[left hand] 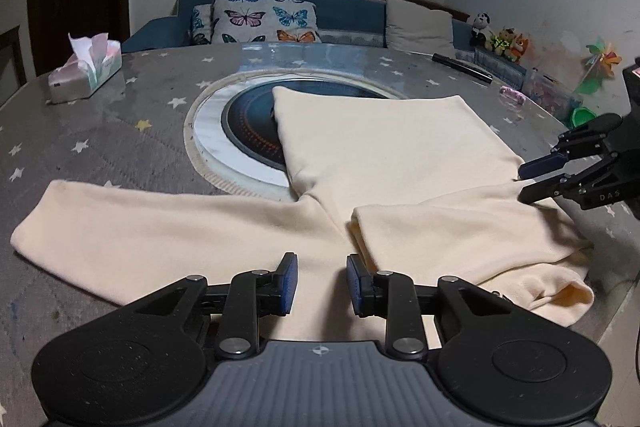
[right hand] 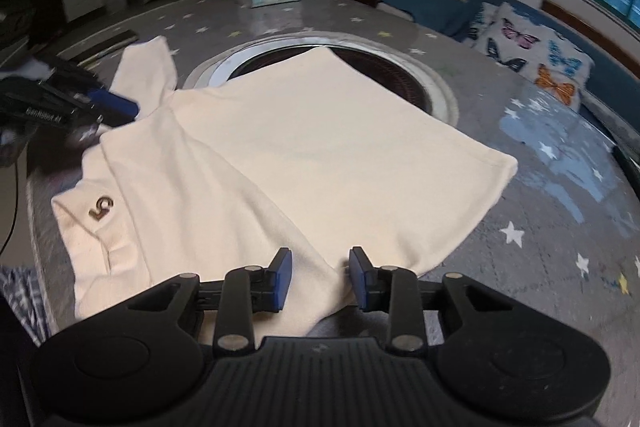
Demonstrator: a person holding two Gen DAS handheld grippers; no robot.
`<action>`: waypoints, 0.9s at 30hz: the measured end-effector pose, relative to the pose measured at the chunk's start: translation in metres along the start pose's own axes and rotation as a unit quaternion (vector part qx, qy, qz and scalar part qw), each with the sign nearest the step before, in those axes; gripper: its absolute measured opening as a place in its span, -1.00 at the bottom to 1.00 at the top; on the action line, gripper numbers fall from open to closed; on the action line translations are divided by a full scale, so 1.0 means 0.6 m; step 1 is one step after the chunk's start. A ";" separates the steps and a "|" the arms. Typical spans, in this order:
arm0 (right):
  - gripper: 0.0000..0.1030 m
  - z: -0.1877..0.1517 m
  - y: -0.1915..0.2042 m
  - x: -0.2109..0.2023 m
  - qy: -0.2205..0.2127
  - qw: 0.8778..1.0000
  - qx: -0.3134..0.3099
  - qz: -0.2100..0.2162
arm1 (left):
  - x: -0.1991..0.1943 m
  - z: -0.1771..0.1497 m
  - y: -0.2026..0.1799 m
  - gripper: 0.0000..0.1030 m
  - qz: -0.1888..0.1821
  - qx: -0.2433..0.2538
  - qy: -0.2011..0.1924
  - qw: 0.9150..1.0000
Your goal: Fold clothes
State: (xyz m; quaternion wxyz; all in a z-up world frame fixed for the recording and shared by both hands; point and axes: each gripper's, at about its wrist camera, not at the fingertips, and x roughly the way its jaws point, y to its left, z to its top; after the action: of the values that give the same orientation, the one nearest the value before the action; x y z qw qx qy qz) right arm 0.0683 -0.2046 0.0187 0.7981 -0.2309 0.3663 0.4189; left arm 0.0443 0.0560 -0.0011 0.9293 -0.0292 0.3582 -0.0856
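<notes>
Left gripper (left hand: 322,281): fingers spread a little, blue pads apart, nothing pinched. Cream fabric lies under the gap, not touched by either pad as far as can be told.

Right gripper (right hand: 319,277): fingers likewise spread a little, nothing pinched. A folded edge of the cream garment (right hand: 304,147) runs beneath and between the pads; contact cannot be told.

Right gripper also shows in the left wrist view at the right edge, just beside the garment's shoulder; its black body reads "DAS". Left gripper shows in the right wrist view at the left edge, blurred; white lettering on its body is not legible.

Garment lies flat on the counter (left hand: 132,147). One long sleeve (left hand: 120,231) stretches out to the left in the left wrist view; the other sleeve is folded across the body. The body partly covers the round dark hotplate (left hand: 248,123) set in the middle of the counter. A small brown emblem (right hand: 102,207) sits near the collar, shaped like "5" or "G"; cannot tell which.

Counter cover is grey with a star print. Tissue pack (left hand: 86,69) stands near the far left edge, well apart from the garment. A butterfly-print cushion (left hand: 264,21) rests on the blue sofa (left hand: 348,11) beyond the counter.
</notes>
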 end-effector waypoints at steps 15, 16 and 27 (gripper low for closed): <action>-0.92 -0.011 -0.024 -0.011 0.006 0.999 -0.016 0.044 | 0.008 0.002 -0.011 -0.35 0.008 0.026 0.006 1.000; -0.92 -0.015 -0.027 -0.011 0.003 0.999 -0.007 0.045 | 0.008 0.001 -0.011 -0.35 0.009 0.029 0.005 1.000; -0.92 -0.032 -0.028 -0.018 -0.012 0.999 0.032 0.013 | 0.007 0.002 -0.007 -0.35 0.009 0.027 0.002 1.000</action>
State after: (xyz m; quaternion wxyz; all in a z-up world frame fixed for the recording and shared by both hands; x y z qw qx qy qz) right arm 0.0710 -0.2319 0.0163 0.8041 -0.1956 0.3726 0.4200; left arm 0.0476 0.0510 -0.0028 0.9298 -0.0011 0.3579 -0.0864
